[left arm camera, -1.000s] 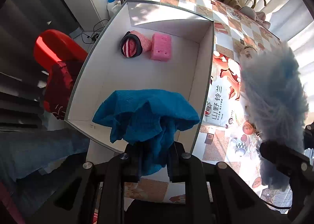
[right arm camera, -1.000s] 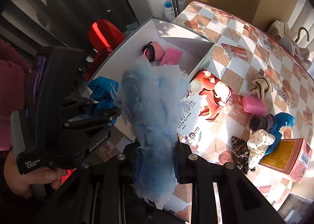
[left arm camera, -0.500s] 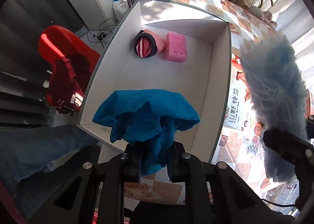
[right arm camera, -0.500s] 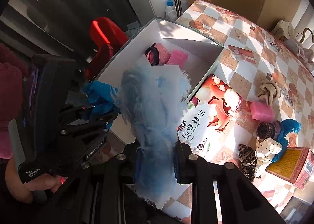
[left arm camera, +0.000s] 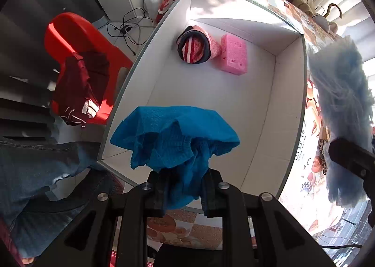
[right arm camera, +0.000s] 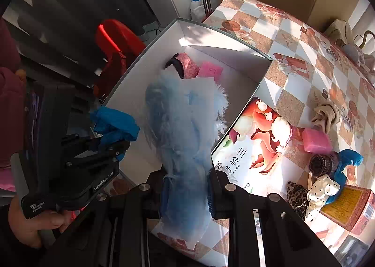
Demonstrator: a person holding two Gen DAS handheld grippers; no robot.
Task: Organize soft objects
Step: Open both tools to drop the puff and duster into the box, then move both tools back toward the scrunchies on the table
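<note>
Blue cloth: a crumpled blue cloth [left arm camera: 174, 135] sits low in the centre of the left wrist view, over the near end of the white box [left arm camera: 290, 107], pinched by the left hand-held gripper [left arm camera: 181, 193], whose jaws are clamped on its lower folds.
Fluffy piece: a pale blue fluffy piece [right arm camera: 185, 140], centre of the right wrist view, is clamped in the right hand-held gripper [right arm camera: 186, 193], also over the box.
Step in hand: dropping both pieces into the box, by my judgement.
Doing it well: carry each clear past the near rim before the jaws part, and lower them so nothing drapes over the wall.
Box contents: a striped rolled sock [left arm camera: 195, 48] touching a pink sponge [left arm camera: 234, 57], at the far end.
Desk: more soft things [right arm camera: 325, 173] wait at the right of the desk [right arm camera: 293, 39].
</note>
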